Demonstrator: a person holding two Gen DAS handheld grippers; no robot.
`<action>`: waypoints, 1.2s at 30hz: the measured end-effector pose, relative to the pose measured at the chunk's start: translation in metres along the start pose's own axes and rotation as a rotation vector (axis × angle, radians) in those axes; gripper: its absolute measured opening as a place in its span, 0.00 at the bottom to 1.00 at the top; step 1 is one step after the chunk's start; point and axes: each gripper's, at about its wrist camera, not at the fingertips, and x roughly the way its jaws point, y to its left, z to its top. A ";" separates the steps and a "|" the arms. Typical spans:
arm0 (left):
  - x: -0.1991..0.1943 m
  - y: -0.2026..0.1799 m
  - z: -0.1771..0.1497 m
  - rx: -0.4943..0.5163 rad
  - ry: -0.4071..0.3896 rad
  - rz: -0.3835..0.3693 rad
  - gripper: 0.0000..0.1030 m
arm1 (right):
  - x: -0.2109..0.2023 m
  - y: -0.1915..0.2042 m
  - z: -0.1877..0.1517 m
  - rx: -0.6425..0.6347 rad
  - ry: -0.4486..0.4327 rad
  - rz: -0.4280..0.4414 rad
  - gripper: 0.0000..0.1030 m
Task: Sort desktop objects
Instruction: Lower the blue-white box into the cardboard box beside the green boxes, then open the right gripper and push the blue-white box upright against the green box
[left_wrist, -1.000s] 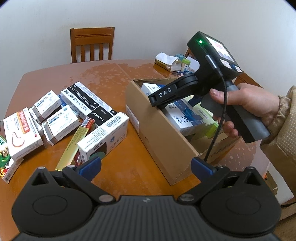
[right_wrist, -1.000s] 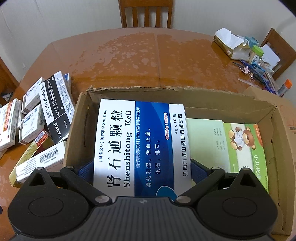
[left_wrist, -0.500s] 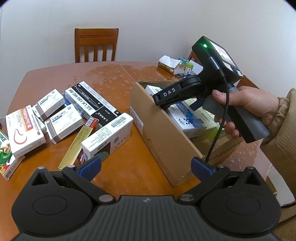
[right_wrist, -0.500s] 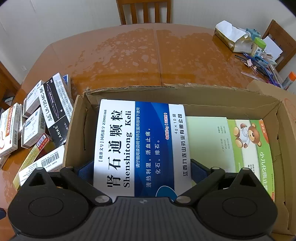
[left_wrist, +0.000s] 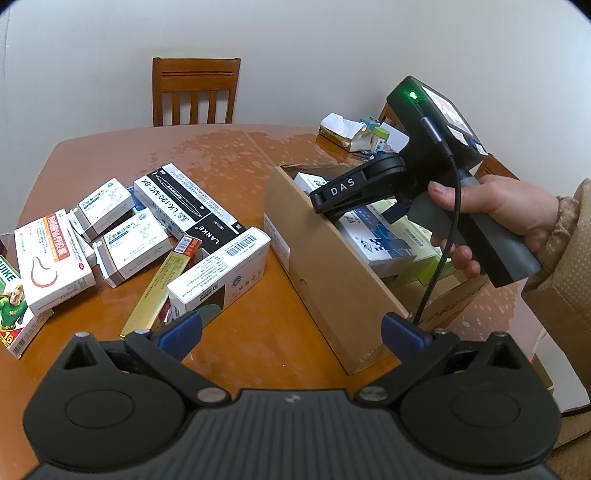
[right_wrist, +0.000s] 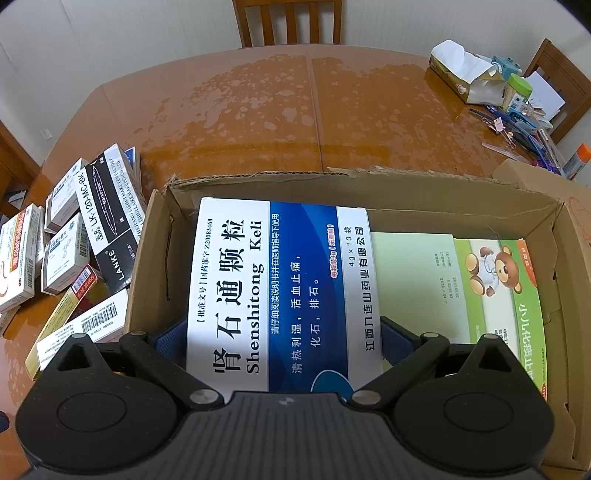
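Cardboard box (right_wrist: 461, 206) sits on the table (right_wrist: 258, 110) as the sorting bin, right gripper (right_wrist: 284, 343) clamps the Shenshitong Keli box (right_wrist: 273, 280) inside it for placing beside the bear carton (right_wrist: 495, 295), left gripper (left_wrist: 291, 332) gapes empty near the loose boxes (left_wrist: 122, 236), likely next.
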 end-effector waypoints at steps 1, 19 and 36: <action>0.000 0.001 0.000 -0.001 0.000 0.000 1.00 | 0.000 0.000 0.000 0.000 0.000 0.000 0.99; -0.004 0.004 0.000 -0.010 -0.020 0.007 1.00 | -0.044 -0.041 0.006 0.067 -0.073 0.119 1.00; -0.007 0.003 -0.001 -0.002 -0.018 0.005 1.00 | -0.003 -0.066 -0.037 0.360 0.313 0.545 1.00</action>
